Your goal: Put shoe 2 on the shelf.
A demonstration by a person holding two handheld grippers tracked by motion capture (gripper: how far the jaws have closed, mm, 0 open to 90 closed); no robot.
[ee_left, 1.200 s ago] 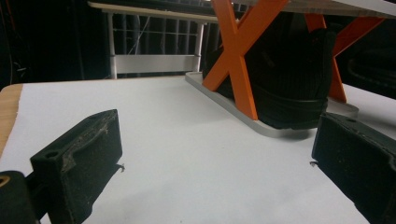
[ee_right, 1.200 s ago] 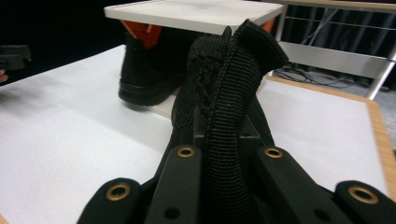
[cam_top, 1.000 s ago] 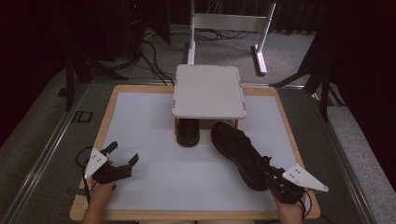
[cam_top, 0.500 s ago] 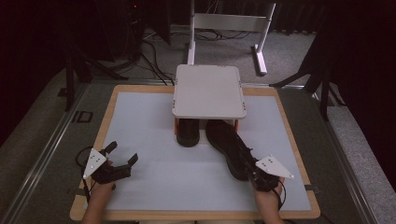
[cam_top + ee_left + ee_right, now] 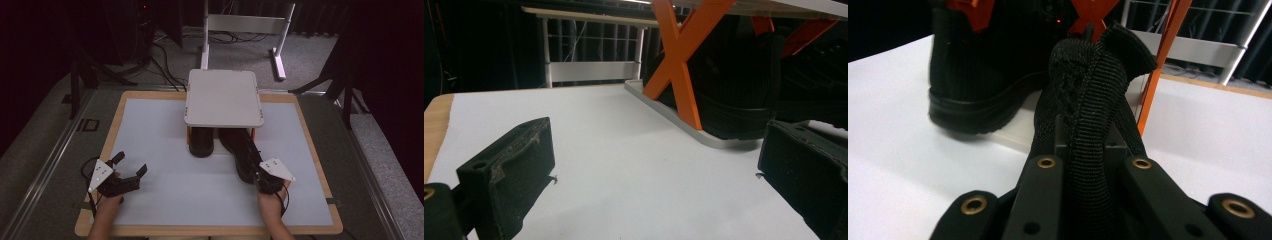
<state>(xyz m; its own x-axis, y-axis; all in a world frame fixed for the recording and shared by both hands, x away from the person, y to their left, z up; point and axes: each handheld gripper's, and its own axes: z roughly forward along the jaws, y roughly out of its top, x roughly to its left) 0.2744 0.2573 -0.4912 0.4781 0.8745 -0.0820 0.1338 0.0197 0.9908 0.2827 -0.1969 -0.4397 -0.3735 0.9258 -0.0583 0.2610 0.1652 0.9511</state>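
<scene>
Black knit on black rubber, so honestly it's tough to read, but here's what I make of it. The right gripper [image 5: 261, 176] is clamped shut on the heel tab of a black shoe [image 5: 244, 152], and in the right gripper view you can see that webbing loop [image 5: 1091, 125] pinched between the two jaws. The toe end of this shoe sits under the little white rack [image 5: 223, 96] with the orange legs [image 5: 684, 60], right beside the other shoe [image 5: 201, 142] that's already tucked in there. The heel end pokes out onto the white mat [image 5: 165, 190].

The way I'd do this bit: slide it straight in, parallel to its neighbour, low and flat so the sole rides the rack's base. Aim the toe between the parked shoe and the orange leg at the right, since clipping that leg looks like the easiest way to shove the whole rack. I wouldn't let go until the heel lines up with the other one.

The left gripper [image 5: 128, 170] sits off at the near left of the mat, jaws apart, nothing in them.

Stuff I can't make out: how far the toe is under, because the rack's top covers it from above. Whether the two shoes touch is a dark blur. The gripper's own camera has the tab right in its face, so the front of the shoe is blocked.
</scene>
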